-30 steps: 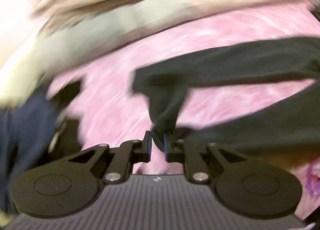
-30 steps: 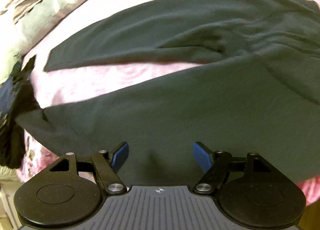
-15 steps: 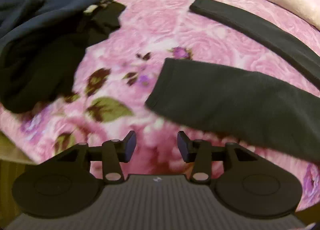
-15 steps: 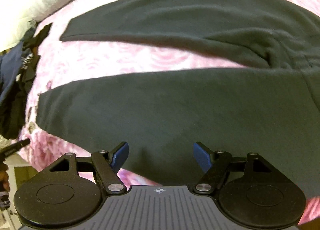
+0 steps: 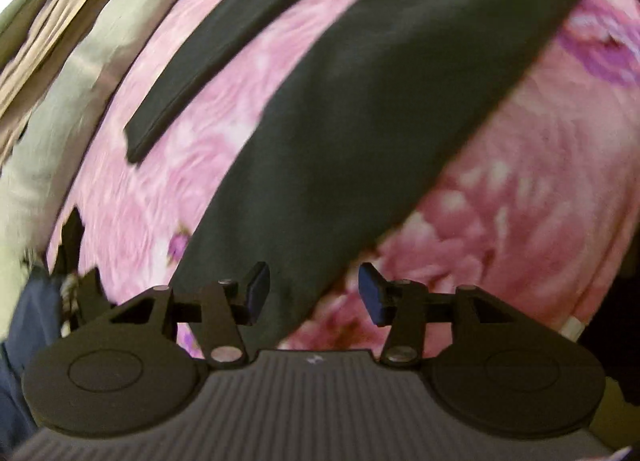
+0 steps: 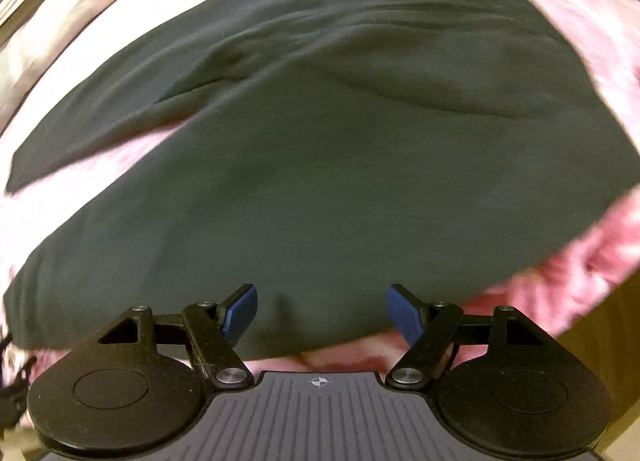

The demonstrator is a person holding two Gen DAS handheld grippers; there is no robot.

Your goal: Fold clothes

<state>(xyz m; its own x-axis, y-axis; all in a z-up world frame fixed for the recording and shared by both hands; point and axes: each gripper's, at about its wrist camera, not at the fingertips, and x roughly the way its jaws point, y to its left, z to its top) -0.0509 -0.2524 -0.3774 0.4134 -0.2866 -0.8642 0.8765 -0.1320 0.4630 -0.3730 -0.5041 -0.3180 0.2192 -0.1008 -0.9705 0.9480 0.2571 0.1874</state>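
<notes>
Dark grey trousers lie spread flat on a pink floral bedspread. In the left wrist view the near leg runs diagonally and its cuff end lies between the fingers of my left gripper, which is open and empty. The far leg lies apart, further back. My right gripper is open and empty, just above the near edge of the trousers close to the waist end.
A pale cream blanket and striped bedding lie along the far side. Dark blue and black clothes are heaped at the left. The bed's near edge drops off at lower right.
One second ago my left gripper was shut on the leg cuff; it has let go, opened and now hovers over the cuff. My right gripper has shifted right toward the waist, still open.
</notes>
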